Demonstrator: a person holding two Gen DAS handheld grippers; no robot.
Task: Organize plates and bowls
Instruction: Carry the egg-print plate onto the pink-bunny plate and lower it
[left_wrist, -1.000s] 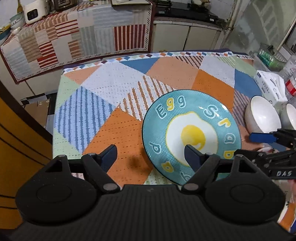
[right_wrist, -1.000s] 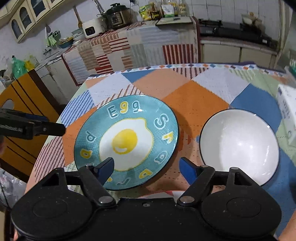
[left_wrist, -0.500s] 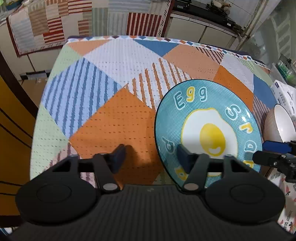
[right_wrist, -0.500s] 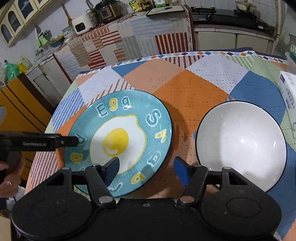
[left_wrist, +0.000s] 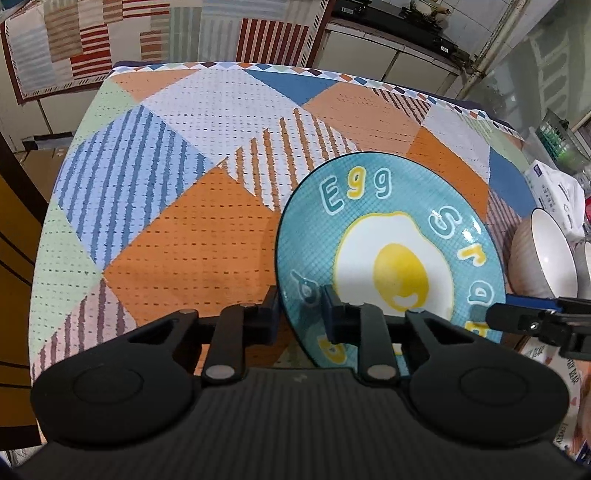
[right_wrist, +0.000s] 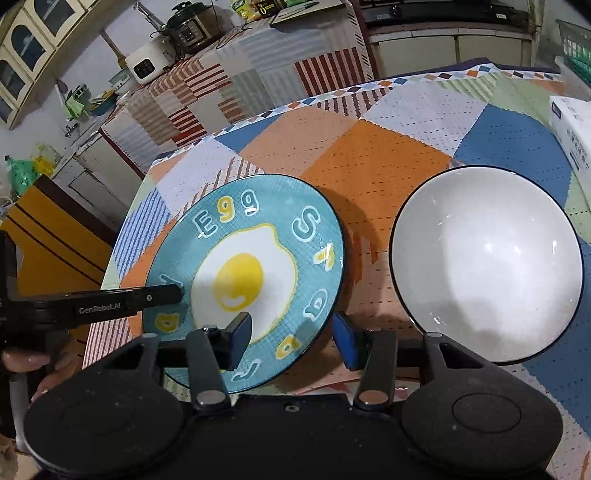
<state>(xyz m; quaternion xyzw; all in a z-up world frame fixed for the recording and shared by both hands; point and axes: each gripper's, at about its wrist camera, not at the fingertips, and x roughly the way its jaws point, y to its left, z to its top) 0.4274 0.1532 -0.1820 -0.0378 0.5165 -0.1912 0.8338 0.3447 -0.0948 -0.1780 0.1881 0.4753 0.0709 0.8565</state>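
The left tongs (left_wrist: 299, 314) are drawn narrow and pinch the near-left rim of the egg plate (left_wrist: 391, 258), one finger under the edge and one on the printed face. The plate appears tilted, its grasped edge raised off the patchwork counter (left_wrist: 192, 251), though whether its far edge rests on the cloth cannot be told. In the right wrist view the right tongs (right_wrist: 291, 341) stand wide, straddling the plate's near-right rim without touching it, one finger over the printed face and the other just outside the edge. The white bowl (right_wrist: 487, 269) sits just to the right of these tongs, apart from the plate; the left wrist view shows it at the far right beside a tissue pack (left_wrist: 554, 195).

The plate looks like glazed ceramic: stiff, moderately heavy, smooth and probably slippery, and it would chip or break if dropped. A single pinch at one edge leaves most of the weight hanging beyond the grip, so it may pivot or slide out. The rim is the only place to hold; a second grip on the opposite rim by the right tongs would steady it. The bowl likely handles the same, taken by its thin wall at the lip.
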